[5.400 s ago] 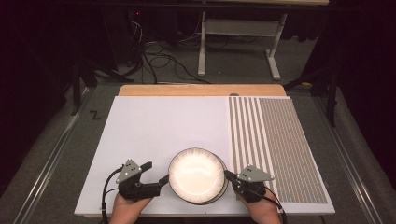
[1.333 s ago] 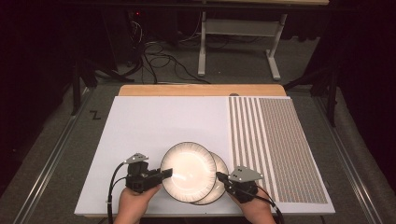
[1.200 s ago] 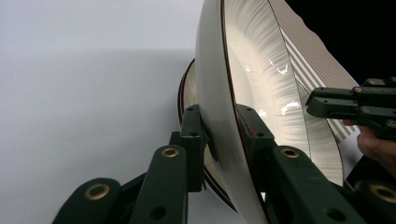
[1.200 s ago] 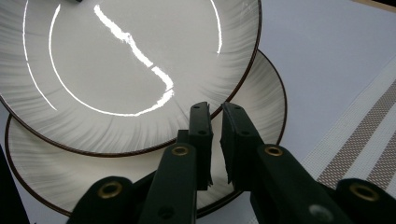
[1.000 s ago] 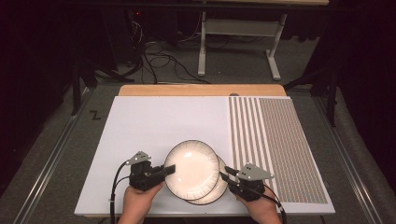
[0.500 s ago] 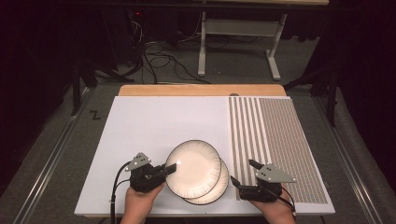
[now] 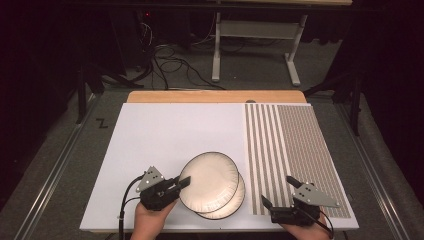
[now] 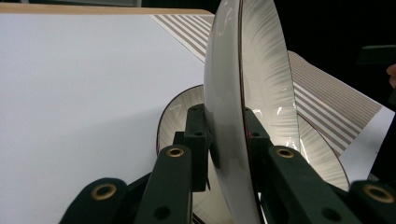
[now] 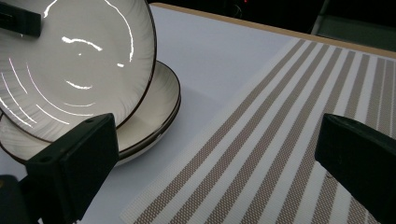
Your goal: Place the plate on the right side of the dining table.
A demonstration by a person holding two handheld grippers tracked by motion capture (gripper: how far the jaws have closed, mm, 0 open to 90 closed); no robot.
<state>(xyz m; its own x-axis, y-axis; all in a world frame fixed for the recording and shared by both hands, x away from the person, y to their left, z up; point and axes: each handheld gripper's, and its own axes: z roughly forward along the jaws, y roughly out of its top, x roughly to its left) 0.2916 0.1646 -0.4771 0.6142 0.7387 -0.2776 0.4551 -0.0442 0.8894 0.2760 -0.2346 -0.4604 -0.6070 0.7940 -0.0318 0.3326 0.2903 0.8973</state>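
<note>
Two stacked plates (image 7: pixel 227 202) beneath lifted plate (image 7: pixel 209 181), beside striped placemat (image 7: pixel 295 155).

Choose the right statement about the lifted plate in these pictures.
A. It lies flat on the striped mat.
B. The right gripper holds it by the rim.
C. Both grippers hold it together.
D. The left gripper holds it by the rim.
D: the left gripper has its jaws shut on the rim of the lifted plate, which hangs tilted over the lower plates, while the right gripper is open and apart from them, over the striped mat.
</note>
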